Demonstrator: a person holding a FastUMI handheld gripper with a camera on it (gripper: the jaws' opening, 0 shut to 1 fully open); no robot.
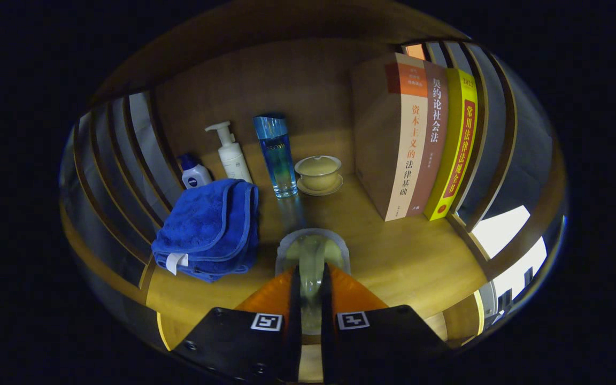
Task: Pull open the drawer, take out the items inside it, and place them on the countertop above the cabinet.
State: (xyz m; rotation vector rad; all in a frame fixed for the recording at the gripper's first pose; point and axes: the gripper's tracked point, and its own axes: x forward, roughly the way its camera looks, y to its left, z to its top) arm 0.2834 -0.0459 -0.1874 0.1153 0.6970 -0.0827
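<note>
The tongs (311, 278) are clamped on a clear cup (312, 254), both fingers pressing it, over the middle of the desk (409, 256). Beyond it stand a blue bottle (277, 156) and a lidded bowl (318, 174). Toward the left edge lie a towel (209, 227), a pump bottle (231, 154) and a small bottle (194, 172). Books (417, 141) stand at the right.

three books (420, 139), three bottles (278, 155), one blue towel (209, 227), one lidded cup (318, 172), one clear piece (312, 256) pinched in one tool (311, 283).
</note>
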